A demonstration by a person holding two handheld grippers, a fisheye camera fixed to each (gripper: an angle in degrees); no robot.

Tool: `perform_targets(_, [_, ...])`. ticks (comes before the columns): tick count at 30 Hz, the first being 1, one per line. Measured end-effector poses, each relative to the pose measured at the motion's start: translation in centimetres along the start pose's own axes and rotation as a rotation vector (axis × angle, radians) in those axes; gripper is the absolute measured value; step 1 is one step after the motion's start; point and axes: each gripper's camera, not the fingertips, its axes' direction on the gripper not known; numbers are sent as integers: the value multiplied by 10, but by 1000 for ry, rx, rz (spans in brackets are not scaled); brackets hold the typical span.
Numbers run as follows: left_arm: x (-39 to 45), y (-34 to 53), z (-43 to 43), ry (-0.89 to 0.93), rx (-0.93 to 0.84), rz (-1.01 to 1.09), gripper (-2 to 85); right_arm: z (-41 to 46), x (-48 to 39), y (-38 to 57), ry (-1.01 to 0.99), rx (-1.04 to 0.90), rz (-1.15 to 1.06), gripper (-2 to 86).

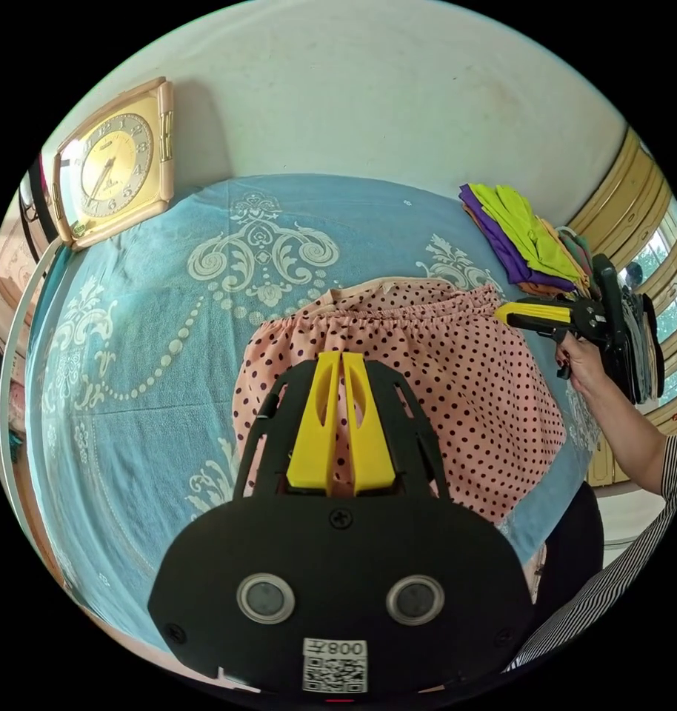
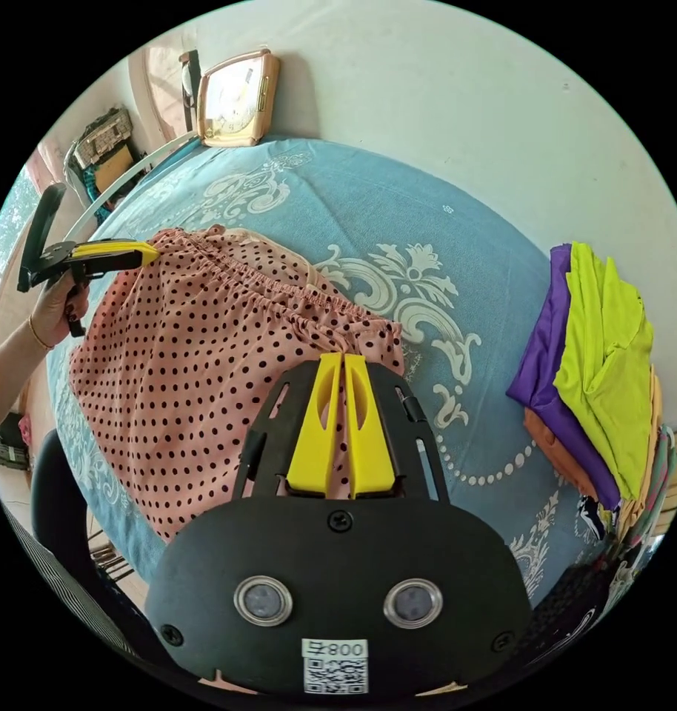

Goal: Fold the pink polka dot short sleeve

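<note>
The pink polka dot short sleeve (image 1: 457, 392) is spread over the blue bed cover, its gathered edge stretched between both grippers. In the left gripper view, my left gripper (image 1: 341, 355) has its yellow jaws shut on one end of that edge. A hand holds my right gripper (image 1: 499, 314) at the other end, pinching the cloth. In the right gripper view, the right gripper (image 2: 343, 357) is shut on the garment (image 2: 205, 355) at its corner. The left gripper (image 2: 155, 252) grips the far corner. The lower part of the garment drapes off the bed's near edge.
The blue patterned bed cover (image 1: 168, 311) (image 2: 442, 222) reaches back to a pale wall. A stack of folded clothes (image 1: 527, 237) (image 2: 598, 370), green and purple on top, lies on the bed beside the right gripper. A framed clock (image 1: 116, 167) (image 2: 235, 96) leans against the wall.
</note>
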Motion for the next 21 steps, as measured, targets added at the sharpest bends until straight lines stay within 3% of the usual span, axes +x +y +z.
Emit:
perform_targets(5, [-9,-3,-13,-8,62,2,6,-27,15,-1,-14,112,27,5])
perform_targets(12, [-39,6,18,-22,-73,-51,15,25,46,-7,-89,-61,90,10])
perform_targets(21, [-86,53,-36,83,81,-96,62,-1,99,21,-234,41,230,49])
